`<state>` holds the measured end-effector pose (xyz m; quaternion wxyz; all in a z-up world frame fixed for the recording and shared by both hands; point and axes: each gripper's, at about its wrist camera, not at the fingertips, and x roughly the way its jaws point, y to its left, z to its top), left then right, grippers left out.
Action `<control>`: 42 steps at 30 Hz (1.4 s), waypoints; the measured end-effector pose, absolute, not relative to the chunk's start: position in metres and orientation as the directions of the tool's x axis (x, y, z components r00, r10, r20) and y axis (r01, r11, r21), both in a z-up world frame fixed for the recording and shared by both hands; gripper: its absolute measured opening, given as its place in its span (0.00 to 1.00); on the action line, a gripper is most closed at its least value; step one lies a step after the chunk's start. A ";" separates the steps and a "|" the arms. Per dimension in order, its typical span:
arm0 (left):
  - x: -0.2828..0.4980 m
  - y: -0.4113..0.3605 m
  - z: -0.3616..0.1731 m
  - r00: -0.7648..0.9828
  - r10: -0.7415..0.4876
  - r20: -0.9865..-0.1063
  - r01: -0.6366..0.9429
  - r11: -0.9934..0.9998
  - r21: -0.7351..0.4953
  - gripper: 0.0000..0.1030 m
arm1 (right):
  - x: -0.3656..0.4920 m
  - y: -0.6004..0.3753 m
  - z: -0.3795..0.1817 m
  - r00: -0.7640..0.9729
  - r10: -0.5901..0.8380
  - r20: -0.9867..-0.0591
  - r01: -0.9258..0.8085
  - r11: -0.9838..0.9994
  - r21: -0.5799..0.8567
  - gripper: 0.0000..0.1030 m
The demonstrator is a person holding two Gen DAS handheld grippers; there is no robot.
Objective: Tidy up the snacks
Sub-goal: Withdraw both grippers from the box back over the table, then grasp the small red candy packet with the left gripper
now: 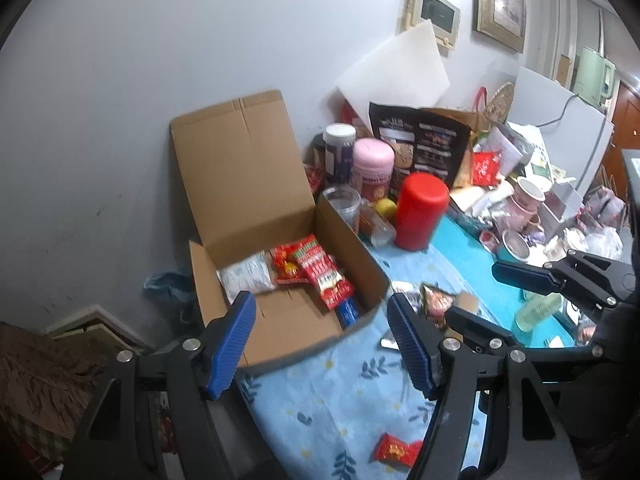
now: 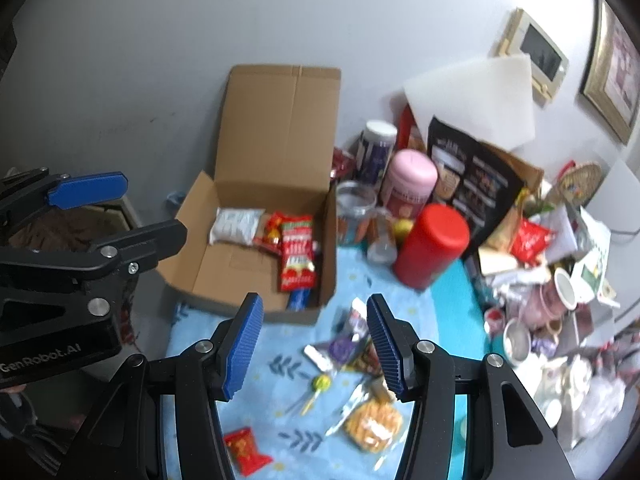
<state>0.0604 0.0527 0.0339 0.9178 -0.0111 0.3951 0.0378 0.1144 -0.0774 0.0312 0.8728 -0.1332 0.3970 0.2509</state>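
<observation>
Both of my hand-held grippers are spread wide with nothing between the blue pads: the right hand-held gripper [image 2: 314, 342] hangs over the loose snacks on the tabletop [image 2: 444, 280], and the left hand-held gripper [image 1: 322, 338] sits at the near rim of the cardboard box [image 1: 352, 240].

The loose snacks lie on the blue leaf-print cloth [image 2: 280, 392], just in front of the box. I judge them all light, thin and crinkly, so they should flex and slide rather than resist. The orange cracker packet [image 2: 374, 424] looks brittle inside; I would pinch it by its crimped end seal, not across the middle. The lollipop [image 2: 320, 384] is hard and small, and the stick seems the safer hold. The red candy packet [image 2: 244, 450] nearest me lies flat, so I would tip a pad under one edge. A purple wrapper [image 2: 340, 350] and other foil packets lie partly behind my right pad, too blurred to name.

Inside the box, a white pouch [image 1: 248, 276] rests at the back, and red snack packs [image 1: 316, 272] and a blue packet [image 1: 348, 310] lie along the right wall. The raised lid leans near the wall.

My right hand-held gripper points down and forward, tilted toward the pile; the left one is lower and to its left, angled at the box opening. A red canister [image 2: 434, 246] and jars stand just beyond the box.
</observation>
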 end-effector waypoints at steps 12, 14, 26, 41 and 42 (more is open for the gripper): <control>0.024 0.043 -0.025 0.589 -0.021 -0.808 -0.071 0.994 -0.077 0.66 | 0.075 -0.096 -0.038 0.430 0.303 -0.851 -0.504 0.862 0.053 0.52; 0.020 0.041 -0.034 0.572 -0.032 -0.819 -0.069 0.994 -0.086 0.66 | 0.070 -0.099 -0.046 0.412 0.299 -0.860 -0.497 0.865 0.063 0.52; -0.002 0.019 -0.093 0.458 -0.116 -0.881 -0.045 0.987 -0.154 0.66 | 0.040 -0.118 -0.101 0.324 0.243 -0.914 -0.468 0.881 0.068 0.52; -0.008 -0.013 -0.185 0.297 -0.192 -0.935 -0.060 0.974 -0.220 0.66 | 0.030 -0.147 -0.177 0.196 0.190 -0.962 -0.431 0.898 0.090 0.52; -0.007 -0.015 -0.189 0.291 -0.197 -0.936 -0.058 0.973 -0.223 0.66 | 0.030 -0.149 -0.181 0.191 0.189 -0.963 -0.431 0.898 0.090 0.52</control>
